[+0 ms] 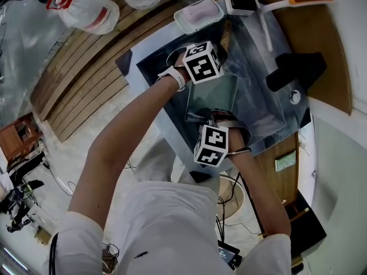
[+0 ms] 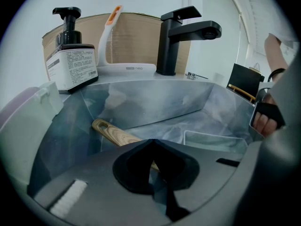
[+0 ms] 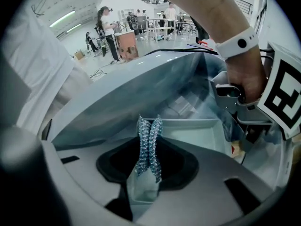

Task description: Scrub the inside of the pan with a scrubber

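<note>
- Right claw (image 3: 149, 126) is closed on a folded blue scrubber (image 3: 149, 147), just above the pan's near rim.
- The square pale pan (image 3: 188, 134) lies in the sink (image 2: 155, 105).
- Left claw (image 2: 153, 147) is pinched together on the pan's wooden handle (image 2: 115, 133).
- A black tap (image 2: 181, 32) and a soap bottle (image 2: 70, 62) stand behind the sink.

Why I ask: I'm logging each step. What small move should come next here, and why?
Probably lower the right gripper so the scrubber meets the floor of the pan, then start rubbing. The scrubber is pinched in its jaws over the pan's near rim, and the left gripper looks clamped on the wooden handle, steadying the pan.
</note>
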A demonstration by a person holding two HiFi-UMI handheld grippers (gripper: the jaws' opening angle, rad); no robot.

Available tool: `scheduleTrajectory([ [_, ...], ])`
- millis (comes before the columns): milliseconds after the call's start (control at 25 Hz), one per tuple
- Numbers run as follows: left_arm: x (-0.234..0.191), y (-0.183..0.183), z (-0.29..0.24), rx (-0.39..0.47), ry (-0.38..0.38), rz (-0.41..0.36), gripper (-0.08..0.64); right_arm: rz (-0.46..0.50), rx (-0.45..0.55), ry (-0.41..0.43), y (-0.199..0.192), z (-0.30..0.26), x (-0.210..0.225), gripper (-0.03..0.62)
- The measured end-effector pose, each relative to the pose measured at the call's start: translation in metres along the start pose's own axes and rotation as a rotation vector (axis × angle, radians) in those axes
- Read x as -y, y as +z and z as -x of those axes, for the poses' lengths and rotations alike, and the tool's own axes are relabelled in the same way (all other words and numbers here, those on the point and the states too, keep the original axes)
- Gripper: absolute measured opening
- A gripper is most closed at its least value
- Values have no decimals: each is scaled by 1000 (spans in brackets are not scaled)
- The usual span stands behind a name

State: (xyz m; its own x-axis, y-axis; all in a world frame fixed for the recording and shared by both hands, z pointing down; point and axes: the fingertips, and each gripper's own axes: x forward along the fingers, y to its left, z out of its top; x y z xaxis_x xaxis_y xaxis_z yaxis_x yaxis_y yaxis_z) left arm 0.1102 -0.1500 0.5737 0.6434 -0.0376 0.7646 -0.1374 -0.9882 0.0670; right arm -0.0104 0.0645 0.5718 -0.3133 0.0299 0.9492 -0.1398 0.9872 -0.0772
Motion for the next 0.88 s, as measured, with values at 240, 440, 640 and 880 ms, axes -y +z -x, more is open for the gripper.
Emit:
scheduleTrajectory([
  [240,0,0,0,7,-7,7,5,15,62,97,7,27,-11,108],
  [440,-1,0,0,22,-32,34,5,-22,44,-75,-6,39,33,115],
  [640,0,0,0,23,-44,33,5,-98,40,-206,-19,31,83,117],
  [880,0,0,-1,12,-74,30,5,-115,5,-295,-26,12,120,117],
])
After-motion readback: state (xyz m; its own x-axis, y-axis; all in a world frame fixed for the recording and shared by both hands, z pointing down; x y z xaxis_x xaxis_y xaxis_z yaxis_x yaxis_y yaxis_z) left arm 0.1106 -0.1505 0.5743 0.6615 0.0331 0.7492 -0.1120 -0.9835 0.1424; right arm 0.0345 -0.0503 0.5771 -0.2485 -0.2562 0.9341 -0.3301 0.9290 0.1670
